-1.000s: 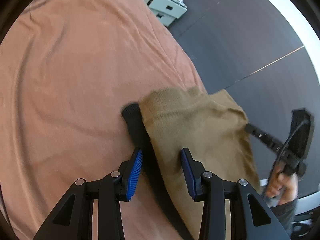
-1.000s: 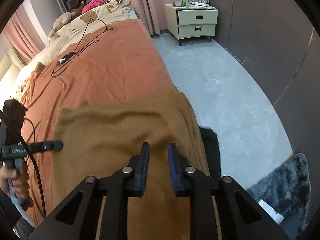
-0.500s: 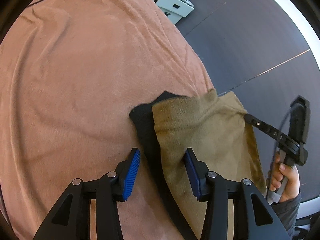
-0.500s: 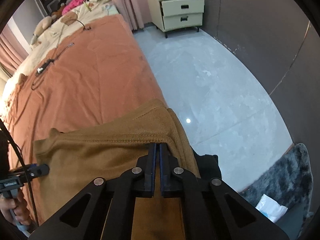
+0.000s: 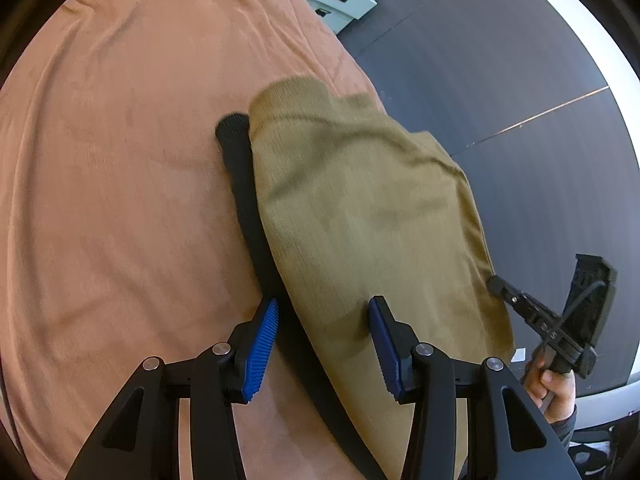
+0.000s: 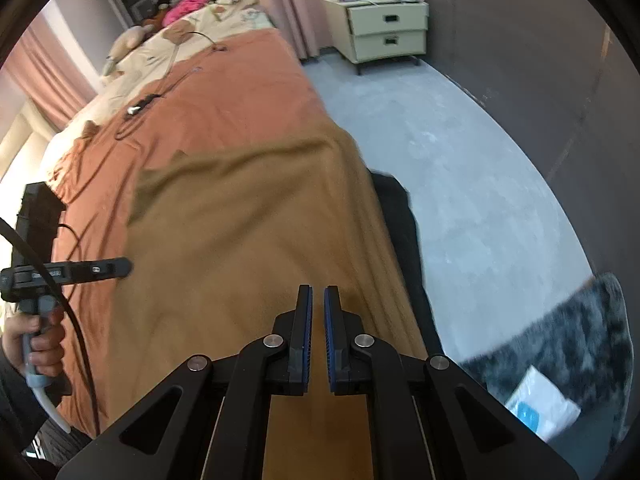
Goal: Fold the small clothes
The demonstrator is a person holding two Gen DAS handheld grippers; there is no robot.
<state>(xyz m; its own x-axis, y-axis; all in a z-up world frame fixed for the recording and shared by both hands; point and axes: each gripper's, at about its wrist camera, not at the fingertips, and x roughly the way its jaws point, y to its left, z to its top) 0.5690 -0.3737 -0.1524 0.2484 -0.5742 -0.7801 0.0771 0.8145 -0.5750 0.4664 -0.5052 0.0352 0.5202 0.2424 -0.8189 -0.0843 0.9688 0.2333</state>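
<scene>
A tan knit garment [image 5: 360, 216] lies spread on the orange bedspread [image 5: 120, 160], on top of a black garment [image 5: 244, 184] that shows along its left edge. My left gripper [image 5: 323, 312] is open, its blue pads over the near edge of both garments, holding nothing. In the right wrist view the tan garment [image 6: 248, 232] fills the middle, with the black garment [image 6: 400, 224] hanging over the bed's right edge. My right gripper [image 6: 317, 300] hovers over the tan garment with a narrow gap between its pads and nothing between them.
The bed edge [image 6: 320, 92] drops to a grey floor [image 6: 460, 160]. A cream nightstand [image 6: 380, 32] stands at the back. A dark shaggy rug [image 6: 568, 344] with a white packet [image 6: 540, 404] lies at the right. Cables [image 6: 148, 104] and pillows lie far up the bed.
My right gripper let go of the tan garment's edge and opened slightly; the garment dropped back flat and spread out. My left gripper stayed open and shifted closer over the garments.
</scene>
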